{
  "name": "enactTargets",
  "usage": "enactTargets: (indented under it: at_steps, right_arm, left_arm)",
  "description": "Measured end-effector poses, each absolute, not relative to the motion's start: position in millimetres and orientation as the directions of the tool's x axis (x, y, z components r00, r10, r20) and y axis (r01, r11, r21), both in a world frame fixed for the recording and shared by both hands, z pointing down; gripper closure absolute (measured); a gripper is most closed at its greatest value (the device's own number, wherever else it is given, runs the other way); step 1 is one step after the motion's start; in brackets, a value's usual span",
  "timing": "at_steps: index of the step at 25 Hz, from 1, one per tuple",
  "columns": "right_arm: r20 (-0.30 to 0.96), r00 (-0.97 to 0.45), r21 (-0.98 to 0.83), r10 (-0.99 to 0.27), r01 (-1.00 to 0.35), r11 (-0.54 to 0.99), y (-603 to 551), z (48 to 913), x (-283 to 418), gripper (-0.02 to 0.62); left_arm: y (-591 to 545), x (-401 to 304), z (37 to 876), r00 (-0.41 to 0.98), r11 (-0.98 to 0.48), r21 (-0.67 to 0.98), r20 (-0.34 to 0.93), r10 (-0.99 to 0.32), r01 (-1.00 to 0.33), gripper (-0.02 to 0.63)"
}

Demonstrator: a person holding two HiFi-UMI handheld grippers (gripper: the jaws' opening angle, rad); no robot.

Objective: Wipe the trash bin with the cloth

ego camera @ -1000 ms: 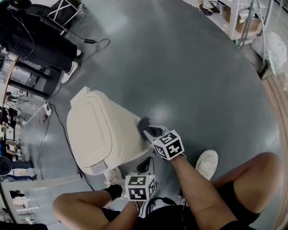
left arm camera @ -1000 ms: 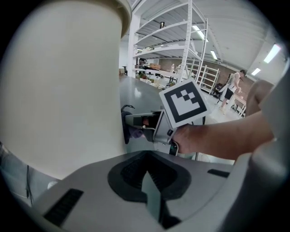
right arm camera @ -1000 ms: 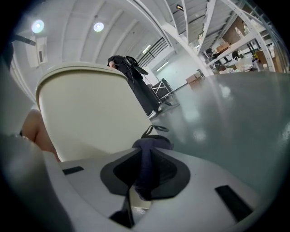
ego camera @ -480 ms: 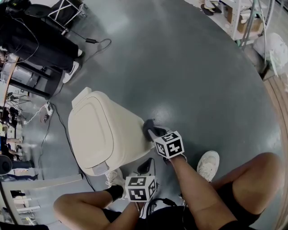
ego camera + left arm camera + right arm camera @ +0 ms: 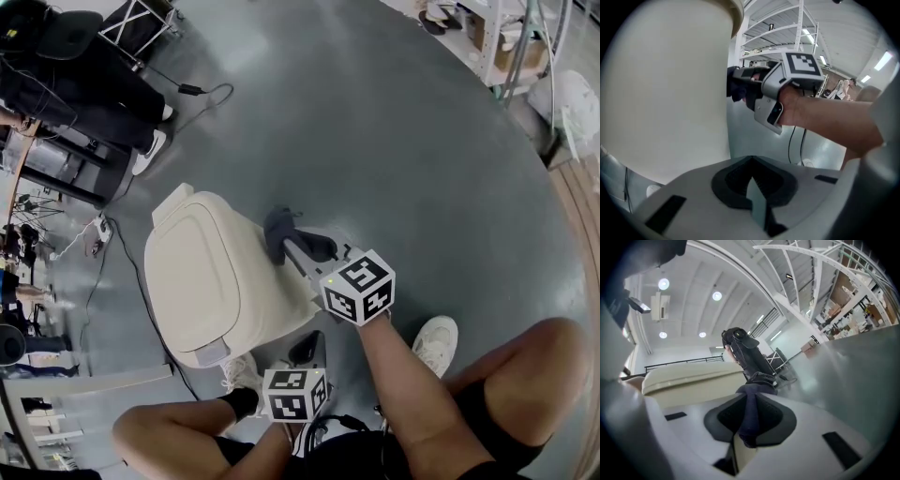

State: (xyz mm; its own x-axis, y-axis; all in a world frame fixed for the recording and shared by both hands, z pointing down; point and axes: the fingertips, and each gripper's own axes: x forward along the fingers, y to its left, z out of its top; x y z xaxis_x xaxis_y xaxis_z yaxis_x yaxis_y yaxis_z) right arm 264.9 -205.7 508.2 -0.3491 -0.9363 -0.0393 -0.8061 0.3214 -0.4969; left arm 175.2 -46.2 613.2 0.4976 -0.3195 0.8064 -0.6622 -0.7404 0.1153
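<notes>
Now: right gripper (image 5: 289,246) clamped on cloth (image 5: 277,228) at bin's (image 5: 202,281) upper right edge, centre-left of frame. Left gripper (image 5: 302,348) closed, empty, low beside bin wall. Best to keep cloth flat, pressure even, strokes long down the side. Bin upright, lid up; lid's long axis upper left to lower centre.

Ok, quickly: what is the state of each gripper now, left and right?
Left gripper: closed, nothing between its jaws.
Right gripper: closed, holding the dark cloth.
</notes>
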Motion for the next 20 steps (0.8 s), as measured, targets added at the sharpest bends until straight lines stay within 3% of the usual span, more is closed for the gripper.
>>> enactTargets:
  at_steps: [7,20]
  right_arm:
    - [-0.141,-0.361,-0.418,-0.922,-0.823,0.386,-210,454,261,0.545]
    - [-0.037,-0.421,-0.281,-0.906,-0.866,0.413,-218,469,241,0.545]
  left_arm:
    - [-49,177,611,0.506,-0.743,0.114,0.798,-0.327,-0.660,0.606]
    - [-52,175,611,0.507,-0.749,0.079,0.782,-0.362,-0.657,0.606]
